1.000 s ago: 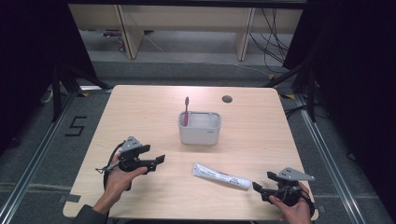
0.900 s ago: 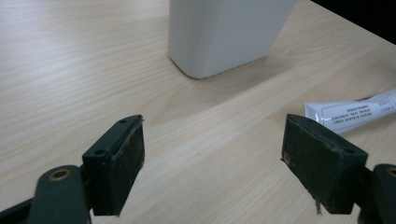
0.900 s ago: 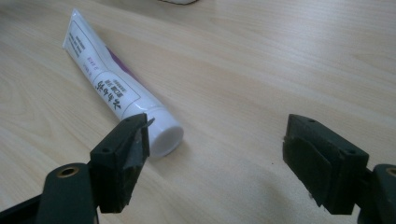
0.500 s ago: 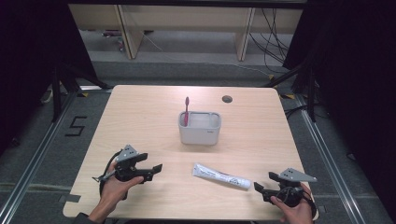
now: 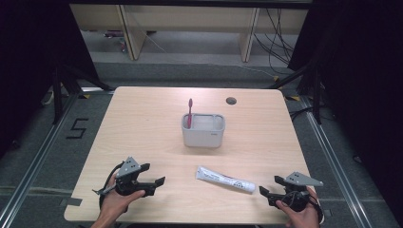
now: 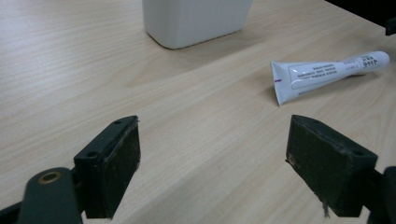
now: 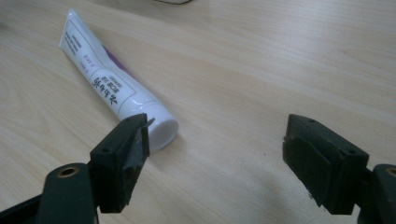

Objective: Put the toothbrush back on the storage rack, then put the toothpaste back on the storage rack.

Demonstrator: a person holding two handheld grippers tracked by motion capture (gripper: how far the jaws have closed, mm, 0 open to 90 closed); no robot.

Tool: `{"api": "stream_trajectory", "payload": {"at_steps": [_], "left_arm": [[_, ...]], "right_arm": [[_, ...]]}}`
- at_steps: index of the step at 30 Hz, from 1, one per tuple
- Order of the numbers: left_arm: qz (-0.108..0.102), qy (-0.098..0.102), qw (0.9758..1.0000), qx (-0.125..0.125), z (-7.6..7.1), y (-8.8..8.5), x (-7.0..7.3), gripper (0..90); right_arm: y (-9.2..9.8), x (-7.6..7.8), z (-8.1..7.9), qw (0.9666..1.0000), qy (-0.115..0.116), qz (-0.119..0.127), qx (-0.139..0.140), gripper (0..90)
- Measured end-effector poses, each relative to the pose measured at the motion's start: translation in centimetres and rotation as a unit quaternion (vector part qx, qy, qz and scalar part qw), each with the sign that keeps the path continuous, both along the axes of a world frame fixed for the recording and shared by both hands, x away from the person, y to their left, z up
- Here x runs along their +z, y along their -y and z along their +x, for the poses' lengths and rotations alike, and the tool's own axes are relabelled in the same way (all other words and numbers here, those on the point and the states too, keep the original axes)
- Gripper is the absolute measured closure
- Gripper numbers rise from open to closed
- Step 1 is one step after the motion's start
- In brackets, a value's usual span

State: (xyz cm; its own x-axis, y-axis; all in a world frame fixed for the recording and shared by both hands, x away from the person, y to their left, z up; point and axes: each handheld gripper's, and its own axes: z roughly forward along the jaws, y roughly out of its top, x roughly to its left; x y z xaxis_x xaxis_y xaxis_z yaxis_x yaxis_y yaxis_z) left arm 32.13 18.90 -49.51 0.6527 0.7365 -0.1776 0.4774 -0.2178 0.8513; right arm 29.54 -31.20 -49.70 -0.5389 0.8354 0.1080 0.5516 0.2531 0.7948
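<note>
Your right gripper (image 5: 274,194) and left gripper (image 5: 153,182) both have fingers spread, empty; toothpaste tube (image 5: 225,179) near the table's front edge looks light, soft, likely slippery, so pinch mid-body.

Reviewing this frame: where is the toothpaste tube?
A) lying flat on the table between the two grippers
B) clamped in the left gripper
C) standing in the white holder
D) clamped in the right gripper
A: the toothpaste tube lies flat on the table, apart from both open grippers.
</note>
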Motion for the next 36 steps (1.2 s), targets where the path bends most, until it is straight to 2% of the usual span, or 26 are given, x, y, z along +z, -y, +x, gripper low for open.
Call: {"api": "stream_trajectory", "payload": {"at_steps": [2, 4, 5, 6, 7, 8, 9, 11, 13, 14, 15, 19, 20, 25, 27, 28, 29, 30, 31, 32, 33, 34, 35, 36], "left_arm": [[0.011, -0.005, 0.9999, -0.007, -0.5, -0.1, -0.3, 17.4], [0.013, -0.005, 0.9999, -0.007, -0.6, -0.1, -0.4, 17.4], [0.012, -0.007, 0.9999, -0.008, -0.8, -0.1, -0.5, 17.4], [0.012, -0.007, 0.9999, -0.008, -0.8, -0.1, -0.5, 17.4], [0.012, -0.005, 0.9998, -0.012, -0.9, -0.1, -0.5, 17.4], [0.013, -0.007, 0.9999, -0.007, -1.1, -0.1, -0.5, 17.4], [0.018, -0.008, 0.9998, -0.01, -1.3, -0.2, -0.5, 17.4], [0.013, -0.008, 0.9999, -0.008, -1.4, -0.1, -0.7, 17.4], [0.024, -0.014, 0.9994, -0.018, -1.6, -0.3, -0.8, 17.4], [0.022, -0.014, 0.9995, -0.017, -1.6, -0.2, -0.9, 17.4], [0.026, -0.014, 0.9994, -0.019, -1.7, -0.2, -1.0, 17.4], [0.03, -0.016, 0.9992, -0.022, -1.9, -0.2, -1.0, 17.4], [0.036, -0.011, 0.9989, -0.027, -2.0, -0.2, -1.0, 17.4], [0.039, -0.016, 0.9986, -0.033, -2.0, 0.0, -1.3, 17.8], [0.04, -0.017, 0.9985, -0.033, -2.0, 0.0, -1.2, 17.8], [0.036, -0.016, 0.9988, -0.029, -2.1, 0.0, -1.3, 17.8], [0.036, -0.016, 0.9988, -0.029, -2.1, 0.0, -1.3, 17.8], [0.038, -0.013, 0.9988, -0.03, -2.1, -0.1, -1.2, 17.8], [0.038, -0.013, 0.9988, -0.03, -2.1, -0.1, -1.2, 17.8], [0.034, -0.01, 0.999, -0.028, -2.1, -0.1, -1.3, 17.8], [0.036, -0.011, 0.9989, -0.03, -2.0, -0.1, -1.2, 17.9], [0.038, -0.013, 0.9987, -0.031, -2.1, -0.1, -1.2, 17.9], [0.039, -0.013, 0.9987, -0.03, -2.1, -0.1, -1.2, 17.9], [0.039, -0.013, 0.9987, -0.03, -2.1, -0.1, -1.2, 17.9]], "right_arm": [[-0.1, 0.0, 0.0, 1.0, -0.003, -0.003, -0.001, 23.9], [-0.1, 0.1, -0.1, 1.0, -0.005, -0.004, 0.001, 23.8], [-0.3, 0.1, -0.2, 0.9998, -0.019, 0.007, -0.005, 23.7], [-0.3, 0.1, -0.2, 0.9998, -0.019, 0.007, -0.005, 23.7], [-0.2, 0.0, 0.0, 1.0, -0.003, 0.0, -0.002, 23.6], [-0.2, 0.1, 0.1, 1.0, 0.003, -0.002, 0.008, 23.5], [-0.3, 0.2, 0.2, 0.9999, 0.001, -0.001, 0.015, 23.4], [-0.5, 0.4, 0.1, 0.9999, -0.006, 0.007, 0.008, 23.4], [-0.8, 0.5, 0.4, 0.9999, -0.001, 0.005, 0.011, 23.4], [-0.7, 0.7, 0.6, 0.9998, 0.006, -0.006, 0.019, 23.2], [-1.0, 0.8, 0.7, 0.9997, 0.005, 0.002, 0.023, 23.0], [-2.2, 1.6, 0.9, 0.9991, -0.006, -0.002, 0.042, 22.3], [-3.0, 2.0, 1.1, 0.9984, -0.013, -0.012, 0.053, 22.8], [-4.9, 2.8, 2.1, 0.9939, 0.005, -0.046, 0.101, 23.3], [-5.3, 3.0, 2.2, 0.9933, 0.0, -0.047, 0.106, 23.9], [-6.4, 3.3, 2.4, 0.9902, -0.006, -0.062, 0.125, 26.1], [-6.8, 3.4, 2.5, 0.9889, -0.01, -0.069, 0.131, 26.8], [-7.3, 3.5, 2.7, 0.986, -0.006, -0.083, 0.145, 28.2], [-7.3, 3.5, 2.7, 0.986, -0.006, -0.083, 0.145, 28.2], [-8.2, 3.5, 2.9, 0.9818, -0.011, -0.102, 0.159, 29.8], [-8.8, 3.3, 3.0, 0.9802, -0.006, -0.109, 0.165, 30.6], [-9.1, 3.4, 3.2, 0.975, -0.013, -0.125, 0.183, 31.4], [-9.4, 3.3, 3.2, 0.9741, -0.021, -0.132, 0.183, 32.5], [-9.8, 3.1, 3.4, 0.9709, -0.019, -0.142, 0.192, 33.8]]}}
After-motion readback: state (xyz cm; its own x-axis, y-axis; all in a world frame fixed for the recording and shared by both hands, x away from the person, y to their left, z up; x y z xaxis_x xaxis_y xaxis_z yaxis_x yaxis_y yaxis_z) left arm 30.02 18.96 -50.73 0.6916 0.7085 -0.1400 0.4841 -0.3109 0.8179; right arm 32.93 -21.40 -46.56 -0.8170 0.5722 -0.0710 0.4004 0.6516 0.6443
